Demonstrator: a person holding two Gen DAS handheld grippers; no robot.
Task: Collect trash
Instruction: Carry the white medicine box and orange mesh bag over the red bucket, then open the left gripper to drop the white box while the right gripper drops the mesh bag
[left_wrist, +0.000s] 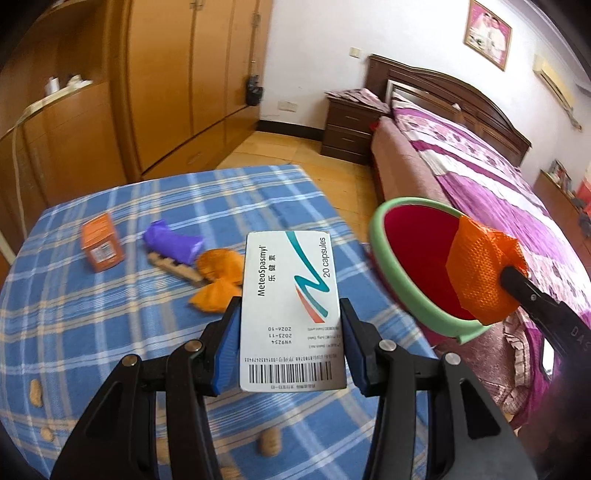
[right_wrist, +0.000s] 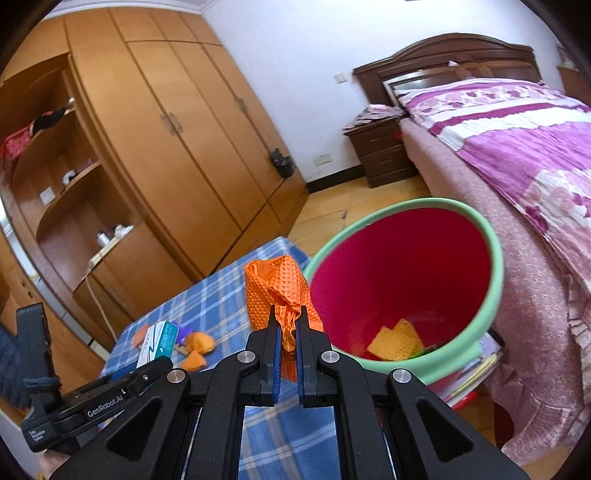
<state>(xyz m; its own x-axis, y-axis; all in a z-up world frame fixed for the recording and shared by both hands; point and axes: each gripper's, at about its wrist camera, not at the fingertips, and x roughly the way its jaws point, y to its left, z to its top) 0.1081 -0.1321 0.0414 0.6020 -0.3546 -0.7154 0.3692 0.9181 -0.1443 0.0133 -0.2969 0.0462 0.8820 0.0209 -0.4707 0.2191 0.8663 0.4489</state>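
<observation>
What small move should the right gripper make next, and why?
Probably carry on over the bin's opening and then let go. The right gripper is shut on the orange wrapper, which hangs near the green rim but not clearly over the red inside, where other scraps already lie. The left gripper holds the medicine box further back.

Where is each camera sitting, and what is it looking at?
Left wrist: sits on the left claw, looking over its white box to the blue table; the right claw's tip shows.
Right wrist: sits on the right claw, looking past its orange cloth into the bin; the left claw shows low on the left.
Both see: bin, cloth, box, table, bed.
</observation>
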